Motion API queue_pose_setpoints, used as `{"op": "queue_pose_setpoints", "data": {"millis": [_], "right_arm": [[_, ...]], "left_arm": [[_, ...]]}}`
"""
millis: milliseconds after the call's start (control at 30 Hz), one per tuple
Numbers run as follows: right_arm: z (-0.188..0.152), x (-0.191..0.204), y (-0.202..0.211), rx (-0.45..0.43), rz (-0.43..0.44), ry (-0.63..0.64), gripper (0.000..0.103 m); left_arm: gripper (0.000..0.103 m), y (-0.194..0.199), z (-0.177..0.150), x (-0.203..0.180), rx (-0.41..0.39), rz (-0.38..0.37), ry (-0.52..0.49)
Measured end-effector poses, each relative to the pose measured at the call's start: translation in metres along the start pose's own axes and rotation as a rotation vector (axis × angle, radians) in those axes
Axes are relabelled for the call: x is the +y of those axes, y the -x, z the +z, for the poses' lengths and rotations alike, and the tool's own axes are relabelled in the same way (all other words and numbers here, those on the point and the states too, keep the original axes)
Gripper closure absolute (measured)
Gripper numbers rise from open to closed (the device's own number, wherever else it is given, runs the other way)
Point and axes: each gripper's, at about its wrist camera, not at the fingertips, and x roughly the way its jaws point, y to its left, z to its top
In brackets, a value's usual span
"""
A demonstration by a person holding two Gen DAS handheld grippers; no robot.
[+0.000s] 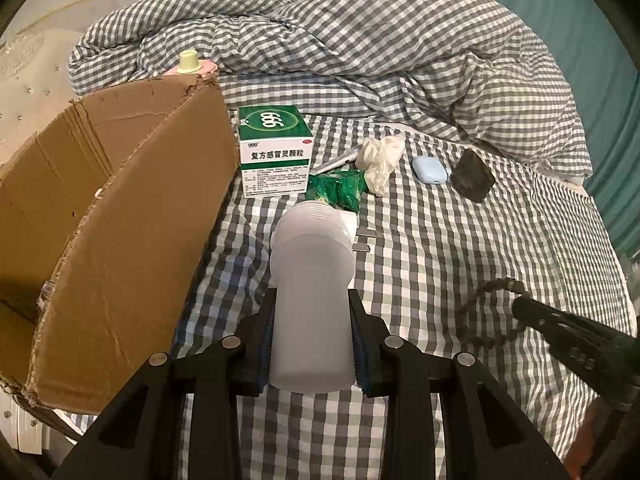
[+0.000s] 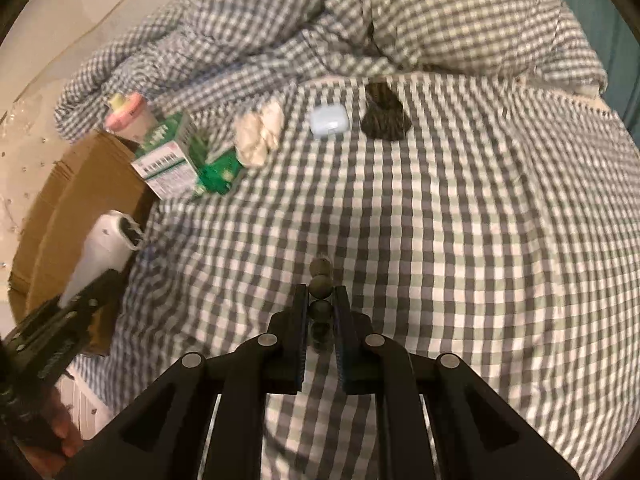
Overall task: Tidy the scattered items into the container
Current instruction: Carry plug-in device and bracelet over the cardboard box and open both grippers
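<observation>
My left gripper [image 1: 312, 312] is shut on a frosted white plastic bottle [image 1: 312, 288], held above the checked bed just right of the open cardboard box [image 1: 120, 216]. It shows at the left in the right wrist view [image 2: 100, 248]. My right gripper [image 2: 322, 296] is shut on a dark bead bracelet [image 2: 321, 280], which hangs as a loop in the left wrist view [image 1: 484, 312]. A green and white medicine box [image 1: 276, 152], green packets [image 1: 340, 190], crumpled white tissue [image 1: 380, 156], a light blue earbud case [image 1: 430, 170] and a dark pouch [image 1: 474, 176] lie on the bed.
A bunched checked duvet [image 1: 360, 40] fills the back of the bed. A pink and yellow-capped bottle [image 1: 192, 64] stands behind the box. A thin white stick [image 1: 336, 162] lies by the tissue. A teal curtain [image 1: 600, 40] is at the right.
</observation>
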Motion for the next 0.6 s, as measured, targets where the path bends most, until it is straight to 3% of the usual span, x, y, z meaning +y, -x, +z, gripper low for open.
{"op": "queue_pose_setpoints", "data": {"millis": [267, 600], "right_arm": [[0.005, 0.028, 0.054, -0.083, -0.007, 0.066, 0.092], [-0.002, 0.037, 0.068, -0.088, -0.006, 0.082, 0.092]], "left_arm": [[0.071, 0.021, 0.004, -0.005, -0.044, -0.006, -0.014], [0.071, 0.039, 0.003, -0.009, -0.068, -0.007, -0.025]]}}
